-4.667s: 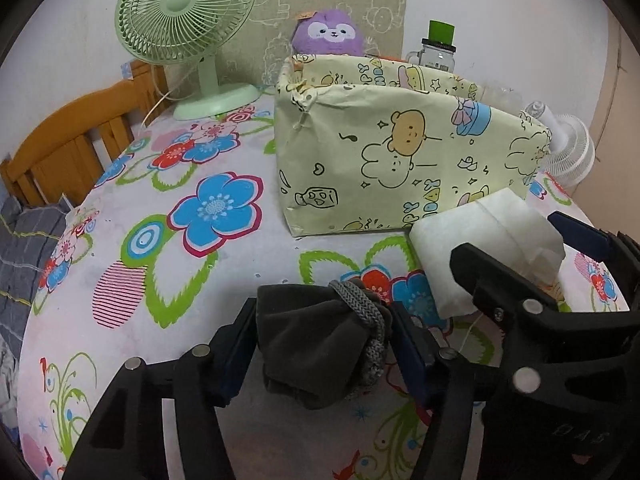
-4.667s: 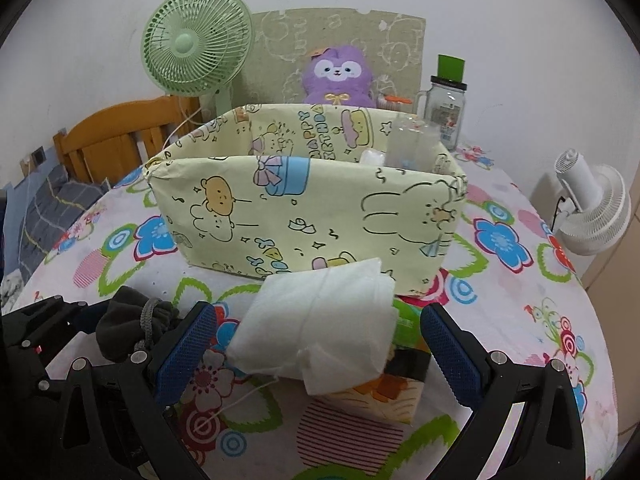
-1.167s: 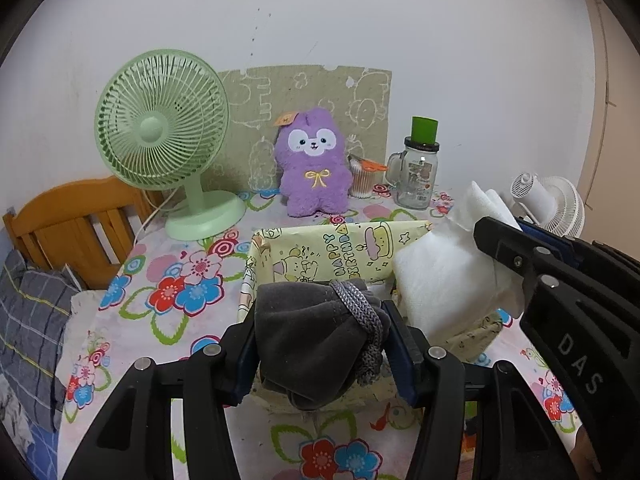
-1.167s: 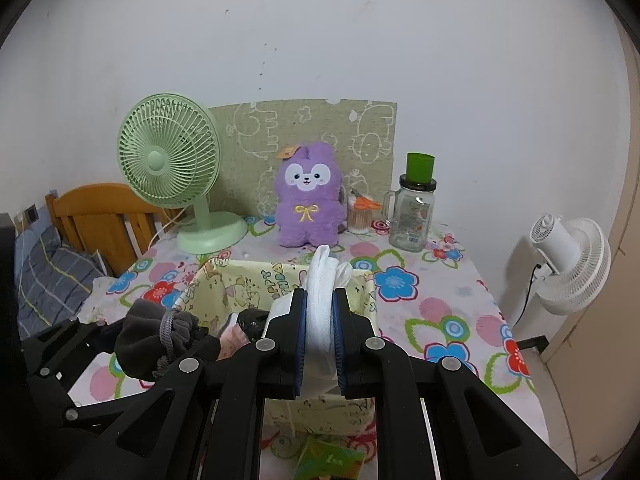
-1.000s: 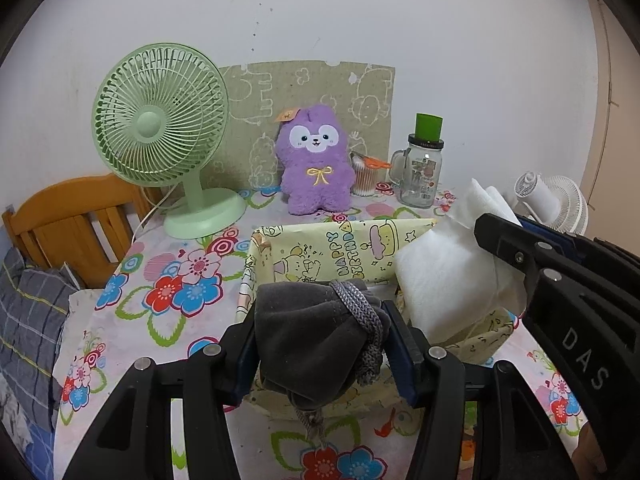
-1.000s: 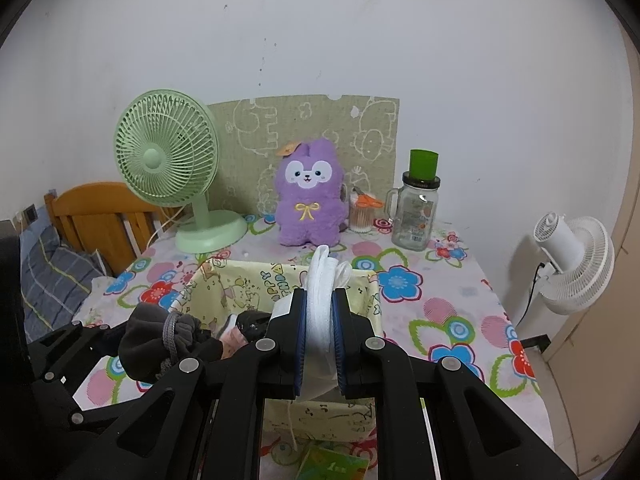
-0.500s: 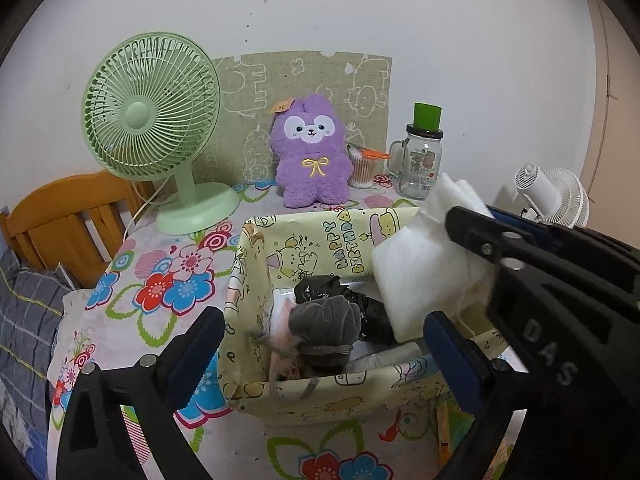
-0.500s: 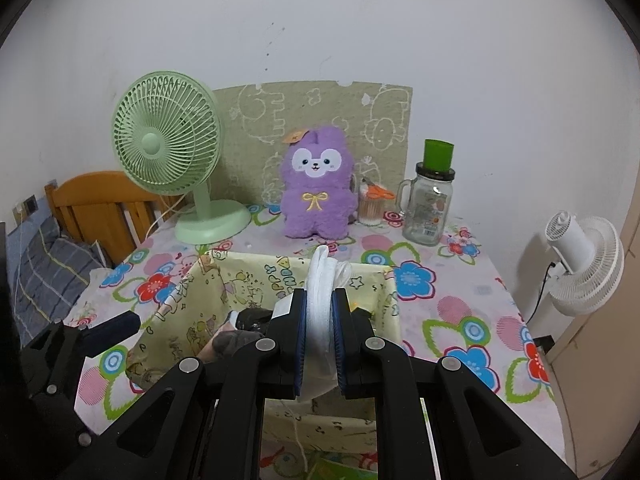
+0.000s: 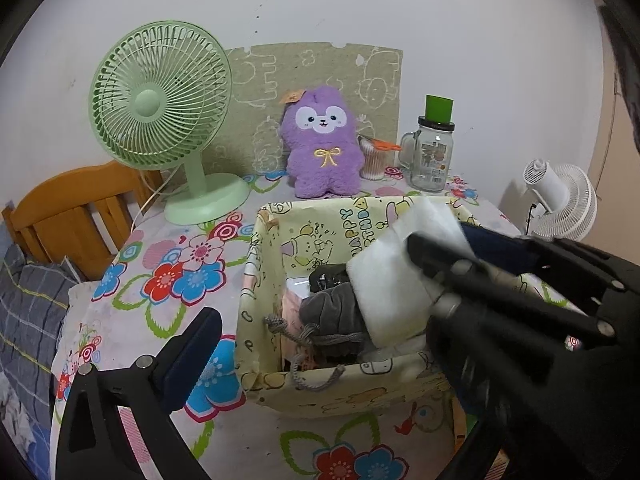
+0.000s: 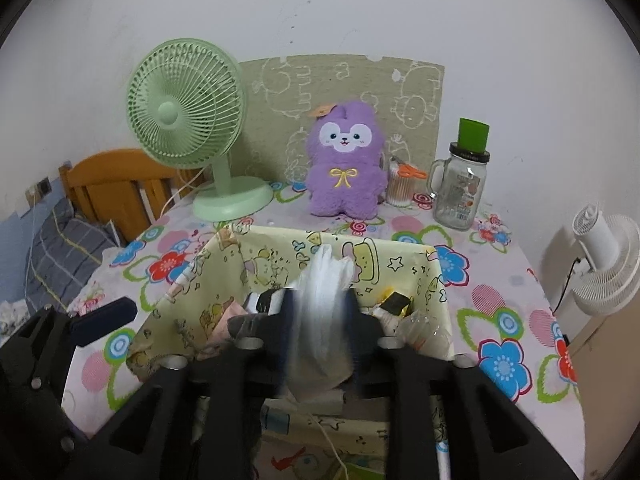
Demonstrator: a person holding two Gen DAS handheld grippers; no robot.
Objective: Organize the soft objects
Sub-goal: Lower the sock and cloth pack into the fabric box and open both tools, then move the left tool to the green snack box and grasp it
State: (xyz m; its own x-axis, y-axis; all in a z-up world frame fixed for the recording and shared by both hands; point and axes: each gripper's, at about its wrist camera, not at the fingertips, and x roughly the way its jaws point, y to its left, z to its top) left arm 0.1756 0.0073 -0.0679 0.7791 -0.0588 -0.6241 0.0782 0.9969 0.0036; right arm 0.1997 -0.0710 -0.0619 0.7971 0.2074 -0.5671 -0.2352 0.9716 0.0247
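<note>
A yellow cartoon-print fabric box [image 9: 332, 394] [image 10: 404, 264] stands on the flowered table. A grey drawstring pouch [image 9: 334, 316] lies inside it among other items. My left gripper [image 9: 328, 344] is open and empty; only its left finger [image 9: 196, 344] shows, beside the box. My right gripper [image 10: 320, 316] is shut on a white folded cloth [image 10: 322, 308] [image 9: 396, 280] and holds it over the box, motion-blurred. The right gripper body [image 9: 520, 312] crosses the left wrist view.
A green desk fan [image 9: 160, 120], a purple plush toy [image 9: 322, 144], a glass jar with green lid [image 9: 434, 152] and a cotton-swab cup stand behind the box. A white fan [image 9: 560, 204] is at the right. A wooden chair [image 9: 68, 208] is at the left.
My left gripper opened and dropped the grey pouch into the box. My right gripper, still holding the white cloth, has moved forward and down over the box.
</note>
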